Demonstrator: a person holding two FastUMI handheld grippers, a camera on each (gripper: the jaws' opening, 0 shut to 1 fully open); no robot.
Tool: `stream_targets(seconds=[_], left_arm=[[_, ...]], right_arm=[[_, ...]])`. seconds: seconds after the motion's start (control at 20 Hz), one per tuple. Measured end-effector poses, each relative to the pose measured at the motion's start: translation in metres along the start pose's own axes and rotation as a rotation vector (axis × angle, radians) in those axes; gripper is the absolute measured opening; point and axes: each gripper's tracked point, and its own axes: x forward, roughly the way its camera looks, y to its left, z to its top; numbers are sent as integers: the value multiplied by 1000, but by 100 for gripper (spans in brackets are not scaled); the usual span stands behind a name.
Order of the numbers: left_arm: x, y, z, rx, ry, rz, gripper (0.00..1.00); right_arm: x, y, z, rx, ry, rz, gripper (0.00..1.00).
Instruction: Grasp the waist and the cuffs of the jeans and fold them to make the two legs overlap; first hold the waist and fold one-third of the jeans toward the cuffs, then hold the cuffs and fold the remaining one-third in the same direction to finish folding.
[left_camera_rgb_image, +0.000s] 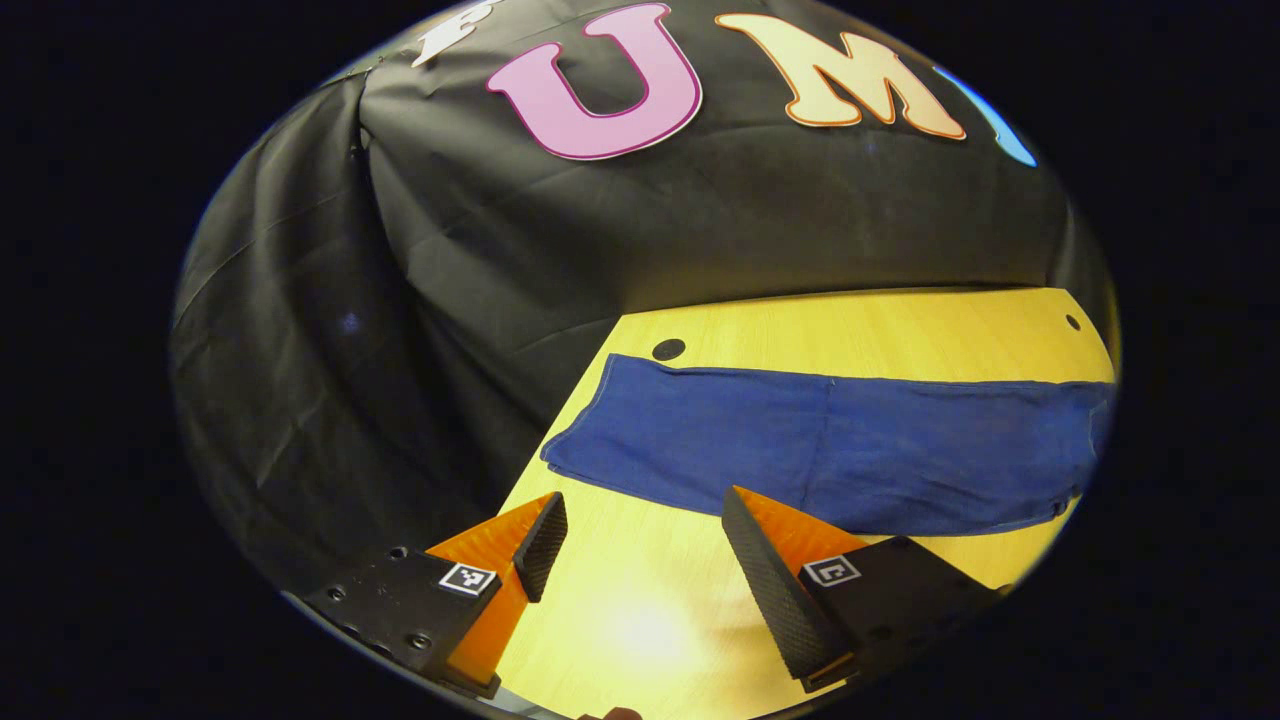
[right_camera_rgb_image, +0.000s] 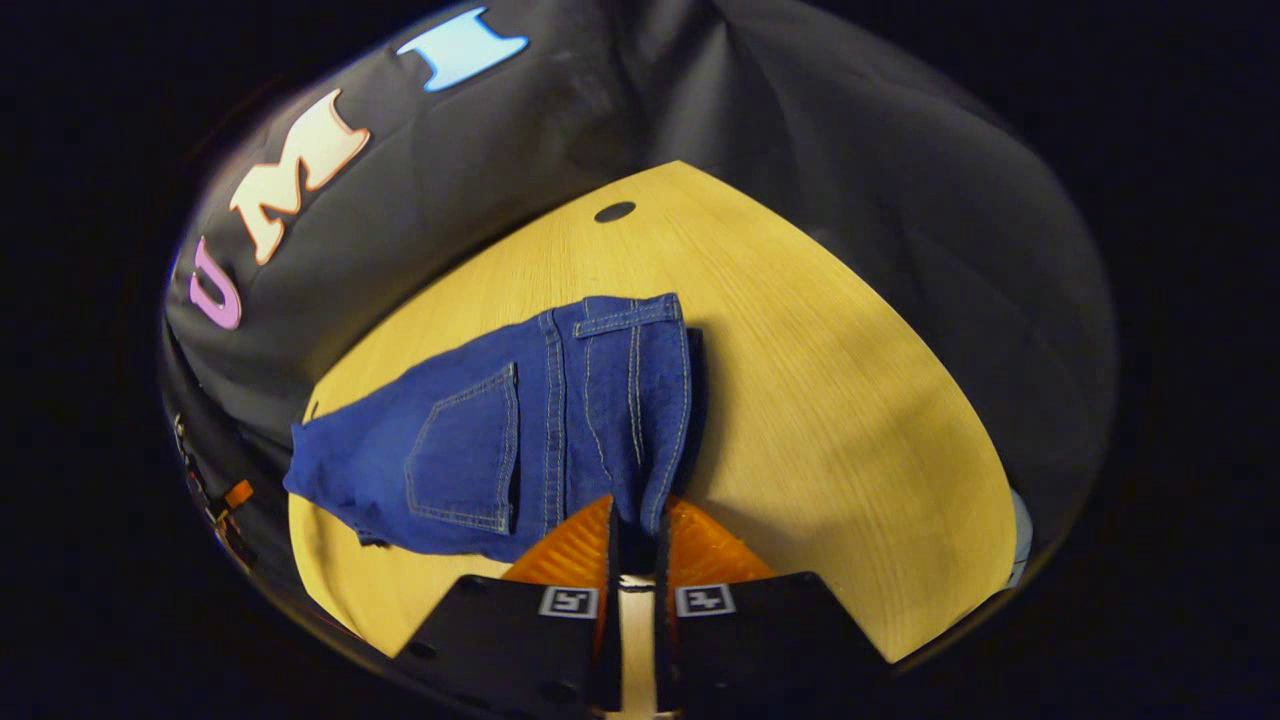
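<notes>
The jeans (right_camera_rgb_image: 520, 430) lie flat across the far side of the table (right_camera_rgb_image: 820, 400). The right gripper (right_camera_rgb_image: 636, 535) is clamped on the near waist corner; the left gripper (left_camera_rgb_image: 640, 540) hovers apart, near the cuffs. Lifting one-handed risks the denim slipping out or the legs skewing.

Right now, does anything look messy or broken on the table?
Nothing looks broken or spilled. The jeans lie on the wooden table, legs overlapped. The only uneven bit is the waist end, bunched up where the right gripper pinches it. The left gripper hangs open near the leg end, touching nothing.
</notes>
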Motion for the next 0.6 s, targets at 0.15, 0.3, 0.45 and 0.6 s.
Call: stream_targets(seconds=[0.15,0.3,0.45,0.6], left_arm=[[-3,-6,7,16,-10,-10,95],[-4,-14,15,25,-27,-20,95],[3,-21,21,16,-33,-46,95],[13,-32,24,6,-47,-97,96]], right_arm=[[-3,0,2,76,-26,17,8],[-4,1,2,30,-65,-28,5],[-13,8,9,7,-118,-42,3],[-26,8,13,-5,-180,-47,3]])
